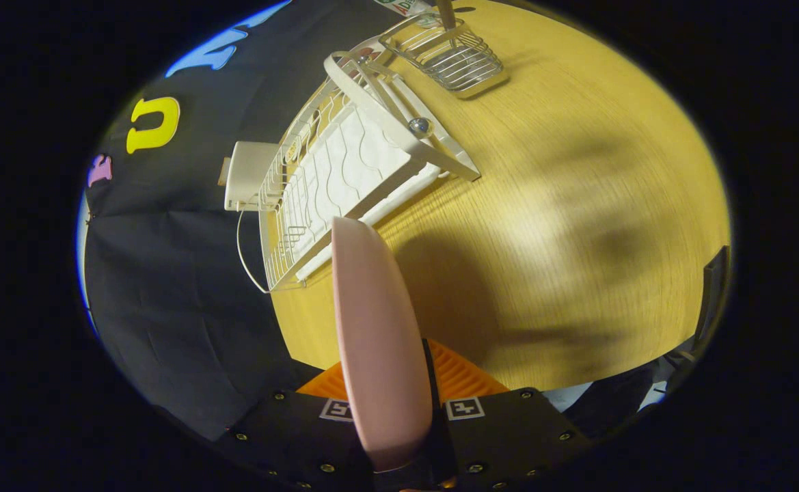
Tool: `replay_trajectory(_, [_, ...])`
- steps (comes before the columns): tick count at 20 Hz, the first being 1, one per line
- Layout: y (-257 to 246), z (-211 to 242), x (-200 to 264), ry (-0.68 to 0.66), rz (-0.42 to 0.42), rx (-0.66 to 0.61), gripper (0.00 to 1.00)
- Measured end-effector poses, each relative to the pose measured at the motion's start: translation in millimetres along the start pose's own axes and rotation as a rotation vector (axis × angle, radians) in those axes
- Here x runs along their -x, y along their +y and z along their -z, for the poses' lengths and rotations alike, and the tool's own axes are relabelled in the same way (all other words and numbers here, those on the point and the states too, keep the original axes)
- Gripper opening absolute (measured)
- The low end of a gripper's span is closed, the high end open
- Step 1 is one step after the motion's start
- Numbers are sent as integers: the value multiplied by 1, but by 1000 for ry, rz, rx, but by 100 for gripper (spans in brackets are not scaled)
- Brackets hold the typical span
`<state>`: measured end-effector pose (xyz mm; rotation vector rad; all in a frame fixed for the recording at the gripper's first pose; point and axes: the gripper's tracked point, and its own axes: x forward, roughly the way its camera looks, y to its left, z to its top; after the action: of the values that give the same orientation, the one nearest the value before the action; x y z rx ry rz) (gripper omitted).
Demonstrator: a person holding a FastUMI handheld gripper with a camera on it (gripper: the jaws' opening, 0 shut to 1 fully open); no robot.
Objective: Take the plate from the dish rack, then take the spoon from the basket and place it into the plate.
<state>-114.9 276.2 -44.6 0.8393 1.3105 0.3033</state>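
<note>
A pink plate (pixel 378 335) stands on edge between my fingers, and my gripper (pixel 399 396) is shut on it. I hold it in the air above the wooden table (pixel 563 239). Beyond the plate lies the white dish rack (pixel 351 178), with no dish in its slots. Farther off, past the rack, sits a wire basket (pixel 450 55) with a handle-like stick (pixel 445 14) rising out of it; I cannot tell whether that is the spoon. The view is tilted, so the table looks slanted.
A white box-like part (pixel 249 174) hangs at the rack's far side, against the black cloth wall. Soft shadows fall across the bare wood to the right of the rack. A dark object (pixel 713 287) stands at the table's right edge.
</note>
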Motion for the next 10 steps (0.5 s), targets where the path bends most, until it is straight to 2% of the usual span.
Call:
replay_trajectory(3, [-6, -5, -16, -9, -20, 6, 33])
replay_trajectory(6, [-19, -1, -32, 19, 10, 22, 33])
replay_trajectory(10, [-13, 8, -41, 53, -30, 23, 33])
